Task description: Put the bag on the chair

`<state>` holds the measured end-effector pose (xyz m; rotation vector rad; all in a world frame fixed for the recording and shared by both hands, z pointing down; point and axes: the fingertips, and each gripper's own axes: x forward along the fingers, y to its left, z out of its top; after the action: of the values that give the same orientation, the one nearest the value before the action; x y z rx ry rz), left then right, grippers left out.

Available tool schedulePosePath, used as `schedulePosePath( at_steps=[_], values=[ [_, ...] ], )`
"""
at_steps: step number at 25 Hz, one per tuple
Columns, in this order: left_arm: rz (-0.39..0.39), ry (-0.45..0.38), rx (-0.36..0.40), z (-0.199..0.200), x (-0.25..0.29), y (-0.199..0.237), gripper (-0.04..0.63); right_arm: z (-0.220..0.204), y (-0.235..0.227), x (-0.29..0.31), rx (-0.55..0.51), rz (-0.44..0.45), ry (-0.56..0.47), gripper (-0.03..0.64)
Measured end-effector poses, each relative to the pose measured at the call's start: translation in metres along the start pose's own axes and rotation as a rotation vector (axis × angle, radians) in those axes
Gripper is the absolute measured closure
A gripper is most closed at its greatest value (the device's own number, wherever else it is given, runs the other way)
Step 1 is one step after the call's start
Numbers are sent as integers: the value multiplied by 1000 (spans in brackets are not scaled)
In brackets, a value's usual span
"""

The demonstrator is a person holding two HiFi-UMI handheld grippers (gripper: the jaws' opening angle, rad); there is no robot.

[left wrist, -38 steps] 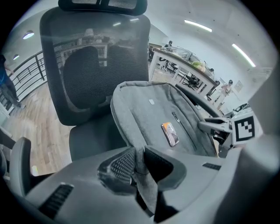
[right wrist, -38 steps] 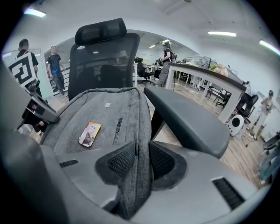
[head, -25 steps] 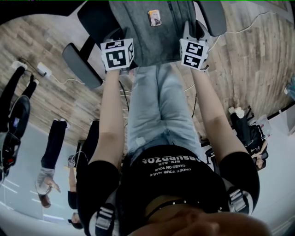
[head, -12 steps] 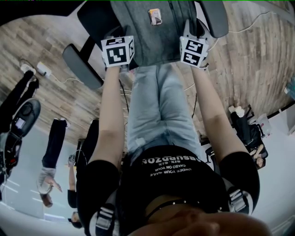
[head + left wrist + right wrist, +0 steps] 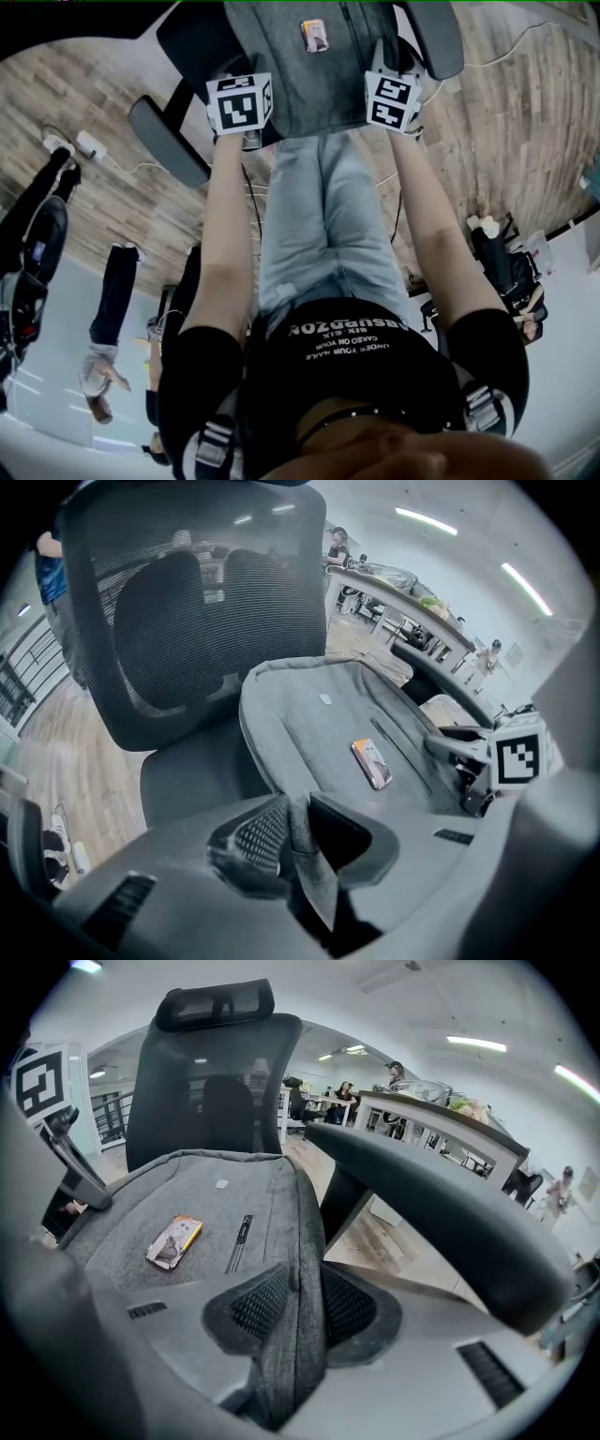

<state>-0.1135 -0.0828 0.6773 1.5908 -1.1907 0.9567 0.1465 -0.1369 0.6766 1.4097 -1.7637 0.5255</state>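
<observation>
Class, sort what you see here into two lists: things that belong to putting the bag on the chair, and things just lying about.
Belongs to the job:
- grey bag, its edges pinched by the left claw and right claw
- black office chair

Just lying about:
- white power strip on the floor
- bystander
- desk behind

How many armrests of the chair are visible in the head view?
2. One armrest lies left of the grey bag; the other is at its right, near the top edge.

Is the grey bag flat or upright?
Flat: the bag lies face up over the chair, left gripper and right gripper pinching its edges.
</observation>
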Motion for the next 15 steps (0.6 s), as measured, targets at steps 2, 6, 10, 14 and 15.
schedulePosePath(
  at_steps=[2, 6, 10, 14, 15],
  values=[
    [4, 3, 2, 1, 2, 2, 520, -2, 0, 5, -2, -1, 13, 506],
    [14, 19, 5, 3, 4, 1, 520, -9, -4, 15, -4, 1, 43, 502],
    [17, 22, 4, 3, 8, 4, 520, -13, -3, 20, -13, -3, 55, 502],
    [64, 30, 44, -1, 19, 10, 520, -15, -2, 24, -16, 0, 66, 502],
    [85, 35, 63, -2, 22, 11, 520, -15, -2, 26, -15, 4, 69, 502]
  ],
)
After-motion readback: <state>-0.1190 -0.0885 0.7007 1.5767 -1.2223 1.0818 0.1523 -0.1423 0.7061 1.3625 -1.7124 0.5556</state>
